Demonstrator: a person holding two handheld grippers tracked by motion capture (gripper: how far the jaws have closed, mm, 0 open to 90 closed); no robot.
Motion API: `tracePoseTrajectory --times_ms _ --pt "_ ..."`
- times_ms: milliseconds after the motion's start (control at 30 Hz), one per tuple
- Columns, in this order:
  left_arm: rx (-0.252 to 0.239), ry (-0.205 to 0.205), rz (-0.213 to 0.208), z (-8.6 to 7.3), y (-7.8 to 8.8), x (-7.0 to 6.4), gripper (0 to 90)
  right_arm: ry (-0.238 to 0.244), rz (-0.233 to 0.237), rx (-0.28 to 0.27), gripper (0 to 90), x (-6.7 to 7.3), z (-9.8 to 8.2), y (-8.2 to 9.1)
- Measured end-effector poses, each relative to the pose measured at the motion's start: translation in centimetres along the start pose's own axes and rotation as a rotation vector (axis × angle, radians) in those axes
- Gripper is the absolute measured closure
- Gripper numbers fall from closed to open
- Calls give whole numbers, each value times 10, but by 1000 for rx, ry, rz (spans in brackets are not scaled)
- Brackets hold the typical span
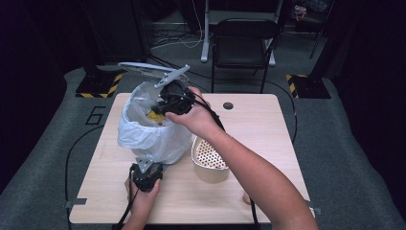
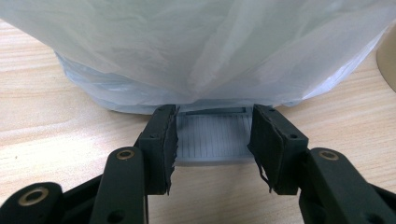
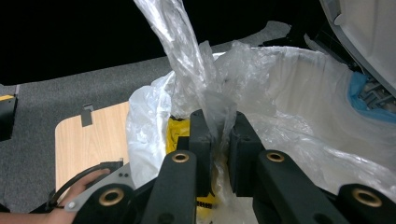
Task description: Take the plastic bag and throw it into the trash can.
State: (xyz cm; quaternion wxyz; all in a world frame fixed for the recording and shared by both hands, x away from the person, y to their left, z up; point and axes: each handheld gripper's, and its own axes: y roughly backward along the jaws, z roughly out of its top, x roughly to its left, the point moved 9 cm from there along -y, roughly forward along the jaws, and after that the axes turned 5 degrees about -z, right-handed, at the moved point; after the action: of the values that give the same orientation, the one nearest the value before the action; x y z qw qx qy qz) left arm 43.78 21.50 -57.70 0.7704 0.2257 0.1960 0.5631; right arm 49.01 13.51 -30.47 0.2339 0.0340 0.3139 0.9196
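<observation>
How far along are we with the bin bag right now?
Done: the lid is up and the bin is lined, with yellow waste inside. In hand: the left gripper clamps the grey pedal; the right gripper pinches a strip of the bag. Left: gathering the rim and lifting the bag out.

Pale plastic, black jaws and light wood

We see a translucent white bag [image 1: 148, 132] at centre left of the high view, with a yellow item [image 1: 154, 115] inside it, both black grippers [image 1: 176, 98] [image 1: 146, 175], a cream strainer [image 1: 209, 154] dotted with small holes, a light wood-grain table [image 1: 268, 139], grey carpet [image 1: 344, 143], and yellow-black hazard stripes [image 1: 112, 86] at upper left.
</observation>
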Motion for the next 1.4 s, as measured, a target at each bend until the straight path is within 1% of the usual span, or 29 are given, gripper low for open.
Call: tracePoseTrajectory --times_ms 33,67,133,167,200,300,333,433,500,533,633,667,700,733,767,800,867,967,1000,1067,1100,1133,1167,1200,1267,1300,1333,1367,1400 --pt "2 -2 0 0 0 0 514 2 -5 -1 820 -1 0 -3" --pt "22 -25 1 -1 1 2 514 3 -6 1 820 -1 0 -4" --pt "22 -25 0 -1 1 2 514 -1 -10 -1 820 -1 0 -6" --pt "1 -2 0 0 0 0 514 0 -15 0 820 -1 0 -10" --pt "19 -22 0 -1 1 1 514 2 -17 0 820 -1 0 -12" --pt "18 -34 5 -1 1 3 514 6 -22 -1 821 -1 0 -16" --pt "17 -37 6 -1 1 3 514 4 -22 -3 821 -1 0 -17" --pt "22 -24 1 -1 1 2 514 9 -30 -1 821 -3 -1 -22" --pt "21 -29 3 -1 1 2 514 -9 -31 3 822 -4 -2 -24" --pt "17 -37 6 -1 1 3 514 -3 -30 1 822 -4 -2 -25" --pt "17 -36 5 -1 1 3 514 -15 -32 -2 818 -6 -3 -29" --pt "-8 -8 6 1 0 1 514 -20 -37 -1 801 -7 -4 -31" --pt "-6 -11 5 1 0 1 514 -20 -42 -4 740 -8 -4 -32" --pt "-7 -10 6 1 0 1 514 -23 -50 -13 650 -10 -4 -34" --pt "-6 -10 5 1 0 1 514 -40 -63 -16 606 -10 -4 -33" --pt "13 -33 6 0 1 2 514 -37 -77 -27 575 -12 -4 -33" --pt "22 -37 4 -1 2 3 514 -40 -89 -38 525 -13 -4 -32" --pt "15 -35 6 -1 1 3 514 -50 -84 -45 525 -13 -6 -29" --pt "22 -24 1 -1 1 1 514 -42 -83 -45 529 -13 -6 -27" --pt "22 -25 1 -1 1 2 514 -46 -77 -41 536 -13 -8 -24" --pt "1 1 0 0 0 0 514 -47 -73 -42 538 -12 -9 -21" --pt "8 -1 -1 0 0 0 514 -48 -69 -42 539 -12 -9 -19" --pt "2 0 0 0 0 0 514 -53 -62 -43 540 -11 -9 -17" --pt "22 -24 1 -1 1 1 514 -51 -61 -45 543 -11 -10 -14" --pt "9 -17 3 -1 1 1 514 -48 -59 -45 546 -10 -12 -8" --pt "1 -4 1 0 0 0 514 -47 -56 -43 548 -10 -13 -4" --pt "21 -24 1 -1 1 1 513 -45 -58 -45 562 -10 -15 0" --pt "20 -24 2 -1 1 2 514 -43 -58 -46 566 -10 -16 2" --pt "-5 -2 2 0 0 0 514 -44 -58 -40 567 -11 -19 6"
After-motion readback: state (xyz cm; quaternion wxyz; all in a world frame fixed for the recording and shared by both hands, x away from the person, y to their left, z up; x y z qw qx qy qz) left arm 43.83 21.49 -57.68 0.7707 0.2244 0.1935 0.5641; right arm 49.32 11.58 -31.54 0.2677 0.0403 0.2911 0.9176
